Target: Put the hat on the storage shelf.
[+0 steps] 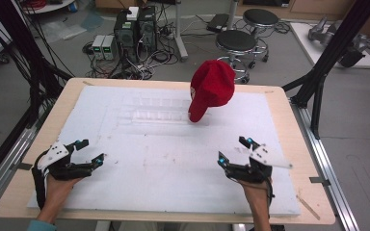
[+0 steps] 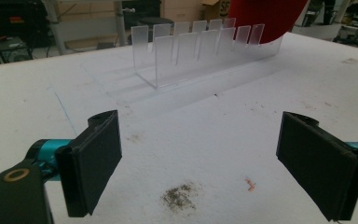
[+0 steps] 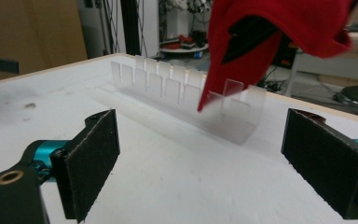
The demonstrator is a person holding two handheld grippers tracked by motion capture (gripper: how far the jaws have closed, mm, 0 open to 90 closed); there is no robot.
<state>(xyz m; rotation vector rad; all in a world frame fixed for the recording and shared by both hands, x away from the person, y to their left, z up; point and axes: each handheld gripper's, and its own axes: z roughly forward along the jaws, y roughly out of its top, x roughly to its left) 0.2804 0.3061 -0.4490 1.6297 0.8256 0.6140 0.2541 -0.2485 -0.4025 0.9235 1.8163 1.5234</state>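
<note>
A red cap point(image 1: 213, 89) sits tilted on the right end of a clear slotted acrylic rack point(image 1: 151, 113) at the back middle of the white board. My left gripper point(image 1: 92, 150) rests near the front left, open and holding nothing. My right gripper point(image 1: 232, 149) is at the front right, also open with nothing between its pads. In the left gripper view the rack point(image 2: 200, 51) stands well ahead of the open left gripper point(image 2: 205, 156), the cap point(image 2: 265, 16) at its far end. In the right gripper view the cap point(image 3: 279, 28) hangs over the rack's point(image 3: 177, 88) near end, beyond the right gripper point(image 3: 205, 158).
A white foam board point(image 1: 173, 168) covers a wooden table point(image 1: 294, 144). A dark dirt smudge point(image 2: 179, 196) lies by the left gripper. Black frame posts point(image 1: 327, 57) flank the table. Stools point(image 1: 236, 43) and computer boxes point(image 1: 135, 29) stand on the floor behind.
</note>
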